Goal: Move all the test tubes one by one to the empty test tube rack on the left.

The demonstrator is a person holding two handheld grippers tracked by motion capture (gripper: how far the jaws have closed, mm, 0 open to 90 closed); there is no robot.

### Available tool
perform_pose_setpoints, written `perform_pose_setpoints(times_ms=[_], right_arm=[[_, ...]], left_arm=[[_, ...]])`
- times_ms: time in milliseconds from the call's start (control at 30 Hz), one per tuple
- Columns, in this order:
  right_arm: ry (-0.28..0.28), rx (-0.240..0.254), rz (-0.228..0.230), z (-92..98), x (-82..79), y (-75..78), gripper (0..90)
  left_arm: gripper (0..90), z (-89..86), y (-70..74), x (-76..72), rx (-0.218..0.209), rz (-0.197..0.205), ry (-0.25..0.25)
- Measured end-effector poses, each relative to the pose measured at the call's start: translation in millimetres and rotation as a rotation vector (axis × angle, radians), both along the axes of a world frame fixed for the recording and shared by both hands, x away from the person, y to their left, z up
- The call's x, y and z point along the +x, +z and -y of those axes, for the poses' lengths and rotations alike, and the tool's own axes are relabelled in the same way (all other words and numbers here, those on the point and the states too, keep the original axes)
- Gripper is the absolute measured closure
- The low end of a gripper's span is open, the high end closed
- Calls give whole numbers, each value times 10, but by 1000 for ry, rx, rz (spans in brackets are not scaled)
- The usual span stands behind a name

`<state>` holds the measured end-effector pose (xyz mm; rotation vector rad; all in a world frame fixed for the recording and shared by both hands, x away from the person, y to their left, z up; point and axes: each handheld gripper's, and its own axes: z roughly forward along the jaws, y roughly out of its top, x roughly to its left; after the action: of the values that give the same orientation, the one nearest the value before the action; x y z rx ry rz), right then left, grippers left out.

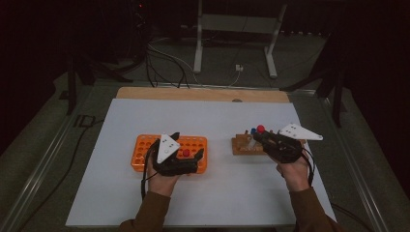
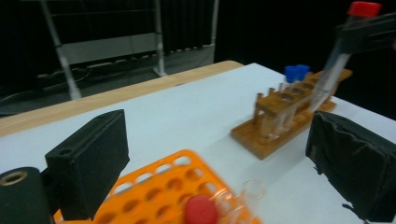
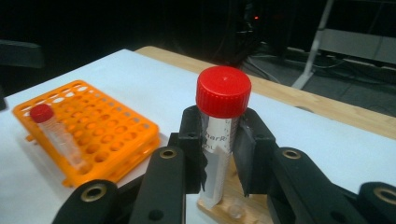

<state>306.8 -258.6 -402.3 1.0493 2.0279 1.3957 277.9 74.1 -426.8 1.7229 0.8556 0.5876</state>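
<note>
My right gripper (image 3: pixel 223 154) is shut on a clear tube with a red cap (image 3: pixel 223 93), holding it upright just over the wooden rack (image 3: pixel 252 205). In the high view this tube (image 1: pixel 260 128) hangs above the wooden rack (image 1: pixel 240 146) at the right. An orange rack (image 1: pixel 140 150) with many holes sits at the left, and a second red-capped tube (image 1: pixel 186 153) stands in it, leaning a little (image 3: pixel 56 135). My left gripper (image 1: pixel 187 145) hovers open over that rack's right part, its jaws wide on either side of the tube (image 2: pixel 201 210) without touching it.
Tubes with blue caps (image 2: pixel 296 72) stand at the far end of the wooden rack (image 2: pixel 275 126). The racks rest on a white sheet (image 1: pixel 212 193) over a wooden table (image 1: pixel 193 93). Beyond the table stand a metal frame (image 1: pixel 232 29) and loose cables (image 1: pixel 164 63).
</note>
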Motion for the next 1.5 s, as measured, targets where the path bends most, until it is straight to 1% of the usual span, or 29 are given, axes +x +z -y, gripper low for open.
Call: perform_pose_setpoints(times_ms=[133, 267, 400, 467, 567, 633, 700, 767, 833, 867, 933, 1033, 1133, 1333, 1433, 1467, 1500], right_arm=[[25, 1, -8, -72, -23, -1, 744], [48, -4, -11, -138, -44, -5, 744], [73, 2, -21, -195, -65, -9, 744], [85, 0, -22, -224, -73, -14, 744], [100, 4, -35, -267, -83, -29, 743], [109, 2, -39, -294, -88, -43, 743], [120, 10, -49, -320, -96, -53, 743], [130, 10, -53, -347, -105, -60, 743], [143, 13, -58, -373, -114, -67, 743], [149, 12, -60, -384, -116, -71, 743], [155, 14, -65, -402, -120, -79, 743], [169, 24, -74, -416, -123, -87, 743], [178, 26, -78, -431, -132, -87, 743], [196, 28, -88, -457, -138, -102, 744], [198, 27, -90, -456, -137, -106, 741], [201, 34, -91, -448, -137, -104, 716], [209, 44, -85, -436, -135, -99, 669]], left_arm=[[111, 193, 8, -3, 16, 8, -48], [139, 363, 4, 4, 22, 6, -91], [152, 513, -7, 10, 38, 1, -120], [164, 580, -16, 14, 49, -7, -129], [175, 672, -38, 28, 59, -18, -142], [208, 725, -52, 36, 65, -24, -150], [231, 766, -67, 48, 72, -26, -156], [275, 798, -81, 62, 71, -31, -172], [366, 834, -98, 73, 69, -41, -194], [408, 847, -107, 78, 74, -45, -208], [483, 874, -122, 79, 72, -45, -225], [581, 899, -138, 90, 72, -51, -238], [650, 910, -147, 97, 74, -58, -243], [737, 911, -156, 107, 83, -63, -257], [750, 908, -153, 102, 86, -60, -260], [751, 908, -150, 101, 86, -59, -257], [751, 904, -148, 103, 89, -59, -256]])
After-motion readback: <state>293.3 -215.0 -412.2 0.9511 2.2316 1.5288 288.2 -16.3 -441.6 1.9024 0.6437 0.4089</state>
